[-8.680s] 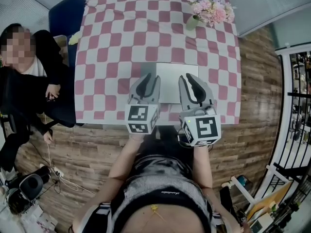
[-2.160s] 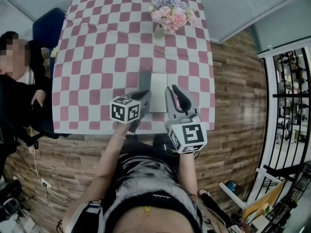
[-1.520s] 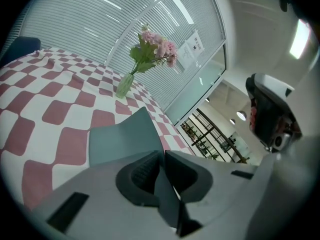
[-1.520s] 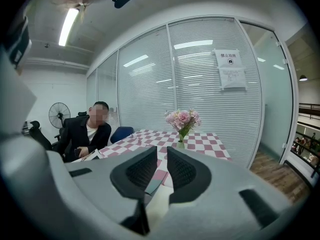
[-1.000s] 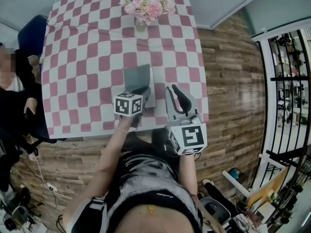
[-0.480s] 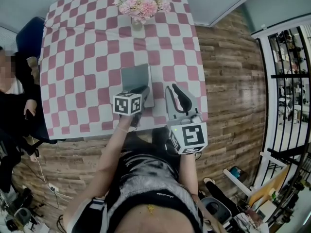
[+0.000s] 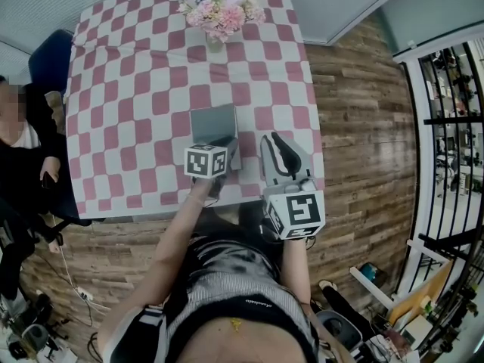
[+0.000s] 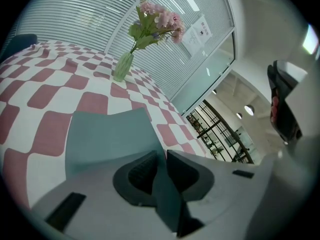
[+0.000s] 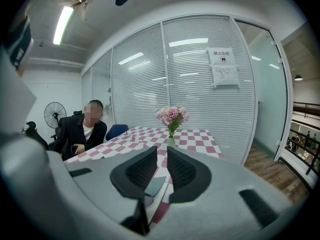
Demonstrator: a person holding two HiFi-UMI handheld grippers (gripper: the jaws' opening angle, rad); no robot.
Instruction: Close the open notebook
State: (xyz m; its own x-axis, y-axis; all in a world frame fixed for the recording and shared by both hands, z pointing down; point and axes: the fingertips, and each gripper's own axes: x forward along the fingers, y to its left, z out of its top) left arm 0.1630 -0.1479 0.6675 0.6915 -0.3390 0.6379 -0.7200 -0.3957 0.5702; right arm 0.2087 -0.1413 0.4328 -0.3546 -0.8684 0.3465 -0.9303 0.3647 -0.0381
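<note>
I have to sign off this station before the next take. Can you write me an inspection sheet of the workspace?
Surface: table under a pink-and-white checked cloth, lying flat.
Job's things: thin grey notebook, closed, near the table's front edge.
Clutter: pale green vase of pink flowers at the far end, apart from the notebook.
Grippers: left gripper over the notebook's near edge, jaws opening, grey cover showing in the narrow gap; right gripper to the notebook's right, jaws slightly apart, empty.
Cables: white cable trailing on the floor at the left.
Surroundings: seated person in black, blue chair, wood-plank floor, black metal rack.
</note>
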